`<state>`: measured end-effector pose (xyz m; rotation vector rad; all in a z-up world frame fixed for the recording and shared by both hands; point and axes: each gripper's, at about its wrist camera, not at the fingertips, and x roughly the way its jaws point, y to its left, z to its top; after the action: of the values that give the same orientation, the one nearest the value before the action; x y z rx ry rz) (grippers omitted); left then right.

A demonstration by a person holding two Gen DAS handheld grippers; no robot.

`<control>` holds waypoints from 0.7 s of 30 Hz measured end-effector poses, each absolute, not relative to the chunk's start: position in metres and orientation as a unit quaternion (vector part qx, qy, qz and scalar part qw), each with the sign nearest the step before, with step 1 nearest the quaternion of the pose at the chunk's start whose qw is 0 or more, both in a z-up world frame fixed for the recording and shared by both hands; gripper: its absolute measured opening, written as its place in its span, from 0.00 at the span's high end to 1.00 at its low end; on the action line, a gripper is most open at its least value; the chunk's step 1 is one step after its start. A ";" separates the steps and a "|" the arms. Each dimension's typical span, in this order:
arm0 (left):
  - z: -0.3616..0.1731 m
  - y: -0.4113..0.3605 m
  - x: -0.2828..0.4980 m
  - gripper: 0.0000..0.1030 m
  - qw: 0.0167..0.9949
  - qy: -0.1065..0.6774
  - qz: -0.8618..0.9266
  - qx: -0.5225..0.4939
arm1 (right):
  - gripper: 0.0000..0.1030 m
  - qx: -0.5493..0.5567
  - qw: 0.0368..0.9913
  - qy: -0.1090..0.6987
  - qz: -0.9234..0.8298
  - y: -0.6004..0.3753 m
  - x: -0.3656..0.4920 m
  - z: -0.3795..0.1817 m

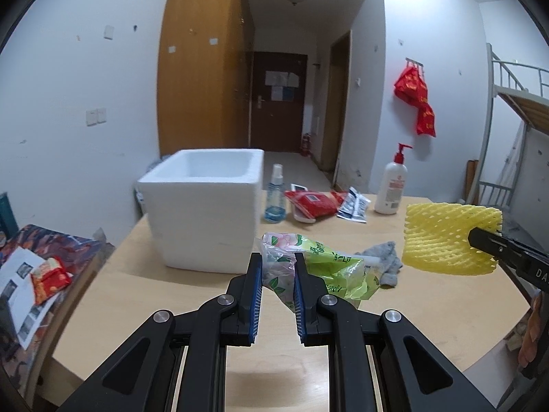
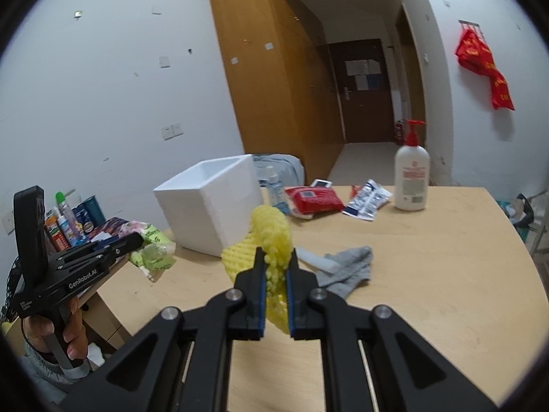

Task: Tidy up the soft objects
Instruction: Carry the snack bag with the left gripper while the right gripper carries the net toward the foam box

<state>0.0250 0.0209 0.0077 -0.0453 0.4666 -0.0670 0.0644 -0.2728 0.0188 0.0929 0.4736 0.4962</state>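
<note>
My left gripper (image 1: 278, 257) is shut on a crumpled green and clear plastic bag (image 1: 329, 267), held above the wooden table (image 1: 137, 292) just in front of the white foam box (image 1: 206, 206). My right gripper (image 2: 274, 254) is shut on a yellow foam fruit net (image 2: 267, 237), lifted above the table to the right of the box (image 2: 209, 202). The net also shows in the left wrist view (image 1: 449, 240), and the bag in the right wrist view (image 2: 154, 247). A grey sock (image 2: 346, 271) lies on the table between them.
At the back of the table stand a blue spray bottle (image 1: 274, 195), a red packet (image 1: 312, 202), a blue and white packet (image 1: 353, 206) and a white pump bottle (image 1: 391, 185). A side stand with papers and a red snack pack (image 1: 48, 278) is at the left.
</note>
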 end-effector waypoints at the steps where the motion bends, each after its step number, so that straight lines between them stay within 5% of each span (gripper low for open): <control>1: 0.009 0.025 0.023 0.83 0.973 0.229 -0.027 -0.023 | 0.88 0.043 0.940 0.231 0.248 -0.270 0.064 0.019; 21: 0.017 0.082 -0.013 0.83 0.975 0.215 0.058 -0.027 | 0.88 0.017 0.907 0.229 0.354 -0.187 0.067 0.022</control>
<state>-0.0131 0.0819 0.0167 -0.0537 0.4336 0.1172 0.0669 -0.1873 0.0224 0.0360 0.4720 0.7298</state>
